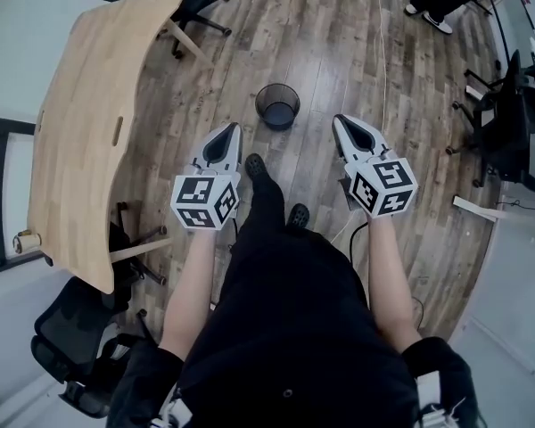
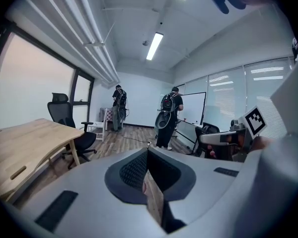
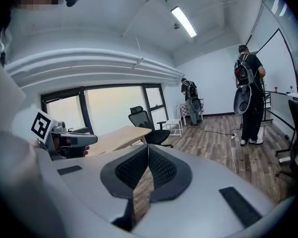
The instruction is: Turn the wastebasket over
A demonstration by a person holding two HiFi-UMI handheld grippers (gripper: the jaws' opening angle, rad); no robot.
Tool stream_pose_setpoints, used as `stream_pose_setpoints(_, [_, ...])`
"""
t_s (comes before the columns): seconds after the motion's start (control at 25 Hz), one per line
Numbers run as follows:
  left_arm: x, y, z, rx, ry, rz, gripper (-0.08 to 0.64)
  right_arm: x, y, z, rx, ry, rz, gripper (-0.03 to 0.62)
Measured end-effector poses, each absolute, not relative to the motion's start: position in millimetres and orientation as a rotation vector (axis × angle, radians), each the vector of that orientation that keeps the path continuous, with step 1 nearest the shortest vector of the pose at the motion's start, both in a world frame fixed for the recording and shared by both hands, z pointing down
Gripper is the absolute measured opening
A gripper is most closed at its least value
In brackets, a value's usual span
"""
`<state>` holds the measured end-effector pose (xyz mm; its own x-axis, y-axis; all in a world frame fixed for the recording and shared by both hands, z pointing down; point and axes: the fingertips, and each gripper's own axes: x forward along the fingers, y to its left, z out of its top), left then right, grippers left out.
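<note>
A black mesh wastebasket (image 1: pixel 277 105) stands upright on the wood floor in the head view, its mouth facing up. My left gripper (image 1: pixel 234 129) is held in the air short of it and to its left, jaws shut on nothing. My right gripper (image 1: pixel 339 120) hangs to the basket's right, also shut and empty. In the left gripper view the left gripper (image 2: pixel 147 149) shows its tips pressed together, and the right gripper (image 3: pixel 148 148) looks the same in its own view. Neither gripper view shows the basket.
A curved wooden desk (image 1: pixel 94 123) stands at the left with black office chairs (image 1: pixel 80 346) around it. A white cable (image 1: pixel 382 56) runs across the floor beyond the basket. Two people with backpacks (image 2: pixel 168 115) stand far off. More chairs (image 1: pixel 508 114) sit at the right.
</note>
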<state>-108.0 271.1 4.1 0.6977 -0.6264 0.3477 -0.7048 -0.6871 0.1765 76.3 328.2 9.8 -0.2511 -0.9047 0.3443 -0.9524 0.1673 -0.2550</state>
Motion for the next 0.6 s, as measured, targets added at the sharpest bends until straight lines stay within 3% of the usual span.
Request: stream_pose_setpoints(0.6, [-67.7,126.7,14.0,2.606,-0.96,0.331,0.017,100.9,191.5,3.8,1.858,-2.256,0.607,0.034])
